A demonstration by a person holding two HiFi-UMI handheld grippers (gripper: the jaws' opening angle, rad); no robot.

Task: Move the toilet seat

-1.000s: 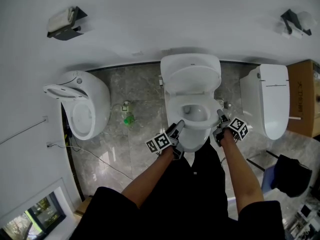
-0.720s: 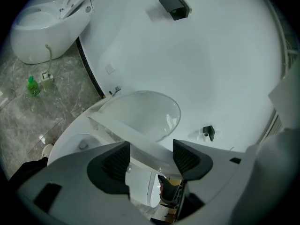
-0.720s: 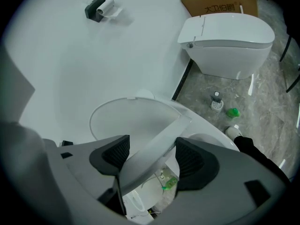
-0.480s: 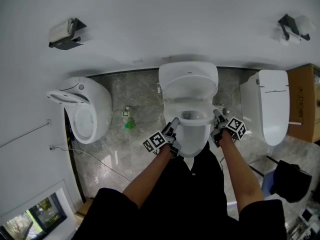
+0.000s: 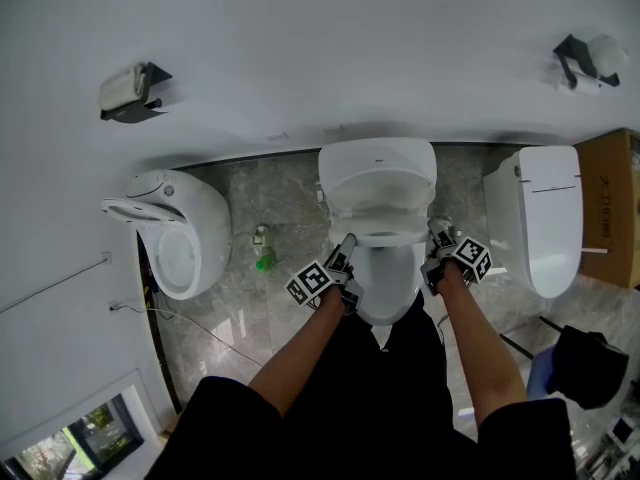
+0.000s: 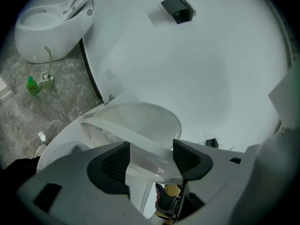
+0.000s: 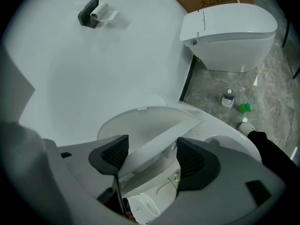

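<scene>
Toilet seat [image 5: 384,236] sits tilted partway up off the middle toilet's bowl [image 5: 388,290], below the raised lid [image 5: 378,173] — left gripper [image 5: 346,248] is at its left edge, right gripper [image 5: 438,232] at its right edge. Left jaws pinch the seat rim, which fills the gap from pad to pad. Right jaws have just been opening and stand spread wide — the rim runs diagonally between them, not squeezed.
</scene>
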